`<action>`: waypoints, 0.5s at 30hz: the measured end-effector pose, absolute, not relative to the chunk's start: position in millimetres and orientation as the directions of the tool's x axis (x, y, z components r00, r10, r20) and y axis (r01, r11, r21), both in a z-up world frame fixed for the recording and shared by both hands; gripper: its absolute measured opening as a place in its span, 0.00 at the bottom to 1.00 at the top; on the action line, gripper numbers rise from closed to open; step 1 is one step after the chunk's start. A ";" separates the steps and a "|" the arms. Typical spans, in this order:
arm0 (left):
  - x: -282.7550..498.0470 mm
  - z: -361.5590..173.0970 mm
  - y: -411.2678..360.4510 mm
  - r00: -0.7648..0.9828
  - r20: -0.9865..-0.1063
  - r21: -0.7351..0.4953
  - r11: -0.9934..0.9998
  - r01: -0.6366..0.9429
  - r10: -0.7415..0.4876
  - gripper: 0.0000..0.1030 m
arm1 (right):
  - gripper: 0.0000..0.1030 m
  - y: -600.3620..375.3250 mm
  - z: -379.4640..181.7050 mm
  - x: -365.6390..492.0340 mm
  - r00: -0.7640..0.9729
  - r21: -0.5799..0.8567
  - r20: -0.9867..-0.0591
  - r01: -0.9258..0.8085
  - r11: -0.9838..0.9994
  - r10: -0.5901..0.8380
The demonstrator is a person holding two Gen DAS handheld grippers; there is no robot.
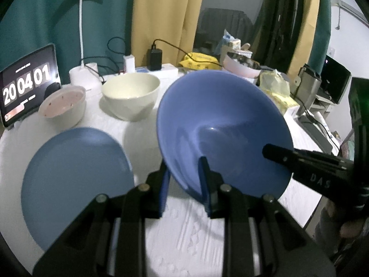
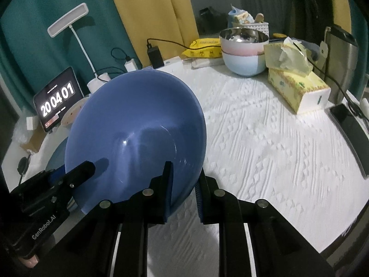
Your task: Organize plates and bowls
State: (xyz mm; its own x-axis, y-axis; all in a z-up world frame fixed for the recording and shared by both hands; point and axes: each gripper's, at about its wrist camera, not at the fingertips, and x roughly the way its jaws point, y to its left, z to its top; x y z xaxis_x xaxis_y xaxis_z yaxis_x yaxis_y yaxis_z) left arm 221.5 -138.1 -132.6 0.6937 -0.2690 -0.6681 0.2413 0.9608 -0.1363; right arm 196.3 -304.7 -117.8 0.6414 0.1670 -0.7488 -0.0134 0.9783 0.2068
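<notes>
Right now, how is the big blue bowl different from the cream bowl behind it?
The blue bowl is tilted up off the table, with the left gripper and right gripper each pinching its rim; the cream bowl sits upright on the white tablecloth, untouched. The blue bowl looks wider and flares open, while the cream bowl looks deeper with steeper sides. Their colours differ too. Both look empty.

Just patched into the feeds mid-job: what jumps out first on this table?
The big blue bowl dominates both views, tilted and lifted between the left gripper and right gripper, each clamped on its near rim. Left of it a blue plate lies flat on the white tablecloth, with a cream bowl behind. At the far left a glowing clock display reads 20 04 01.
</notes>
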 end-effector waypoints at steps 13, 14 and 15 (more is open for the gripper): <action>219.7 -133.2 -127.6 0.652 -0.698 -0.175 0.953 0.247 -0.297 0.30 | 0.27 -303.2 -107.1 195.1 0.655 0.189 -0.744 0.022 0.982 0.128; 219.8 -131.5 -126.0 0.655 -0.693 -0.182 0.952 0.246 -0.301 0.31 | 0.27 -303.7 -106.1 195.5 0.658 0.187 -0.743 0.023 0.982 0.127; 220.0 -130.4 -125.0 0.657 -0.691 -0.183 0.953 0.243 -0.301 0.32 | 0.27 -304.1 -104.1 196.4 0.662 0.184 -0.739 0.023 0.983 0.123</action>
State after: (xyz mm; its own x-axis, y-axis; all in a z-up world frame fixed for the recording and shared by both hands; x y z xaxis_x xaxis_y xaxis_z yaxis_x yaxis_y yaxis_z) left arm 220.0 -125.0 -130.4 0.6573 -0.3008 -0.6910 0.2431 0.9525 -0.1834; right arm 196.4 -304.1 -104.1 0.6618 0.1234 -0.7394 0.0227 0.9826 0.1842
